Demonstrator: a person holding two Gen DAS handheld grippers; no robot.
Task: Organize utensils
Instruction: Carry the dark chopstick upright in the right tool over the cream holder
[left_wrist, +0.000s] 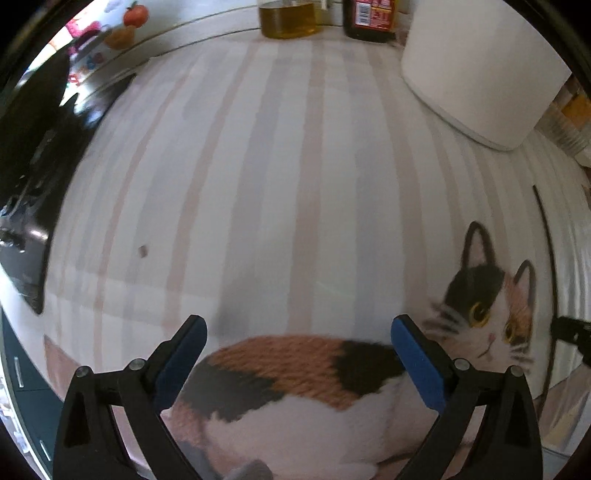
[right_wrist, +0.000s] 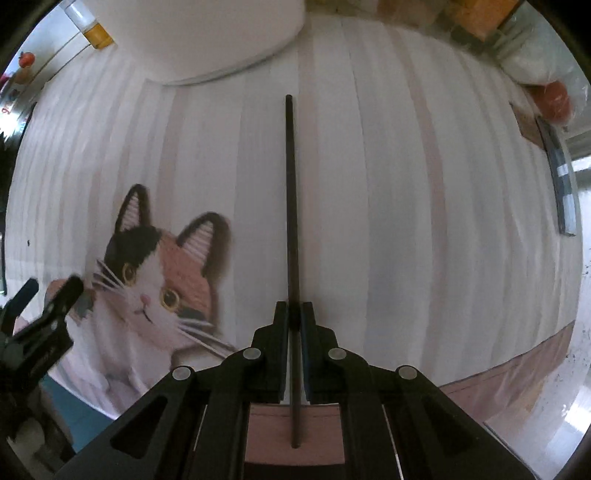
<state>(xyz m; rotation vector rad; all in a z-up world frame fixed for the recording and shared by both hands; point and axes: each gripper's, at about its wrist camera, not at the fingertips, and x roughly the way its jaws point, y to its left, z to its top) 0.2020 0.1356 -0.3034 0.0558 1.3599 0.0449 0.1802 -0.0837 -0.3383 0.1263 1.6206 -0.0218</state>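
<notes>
Nearest the right wrist camera, the right gripper (right_wrist: 294, 314) is clenched on a thin dark straight stick, apparently a single chopstick (right_wrist: 291, 206), its blue-lined fingers (right_wrist: 306, 354) pressing the shaft from both sides. The stick runs from below the fingers straight up the view, over a striped cloth mat (right_wrist: 406, 221) in pale pink, grey and white, printed with a calico cat (right_wrist: 159, 280) in black, orange and white; whether the stick touches the mat cannot be told. At the left edge of this view the left gripper's black frame shows beside the cat's face. From the left wrist camera, the left gripper (left_wrist: 299, 328) hangs released, its blue pads (left_wrist: 417, 365) spread wide above the cat's back with nothing between them; only a thin curved stretch of the dark stick appears at the far right of that view, next to a bit of the right gripper's black frame. Farther off, a white round-cornered container (left_wrist: 476, 77) stands on the mat, seen in both views. Only the left view shows, beyond the mat, a clear bottle of golden oil (left_wrist: 286, 20) and a dark bottle with a red and yellow label (left_wrist: 371, 16), whose writing is too blurred to read, plus colourful fruit-shaped magnets (left_wrist: 127, 24) on a metal surface. Only the right view shows plastic-wrapped packets and an orange-red item (right_wrist: 552, 99) at the far right.
</notes>
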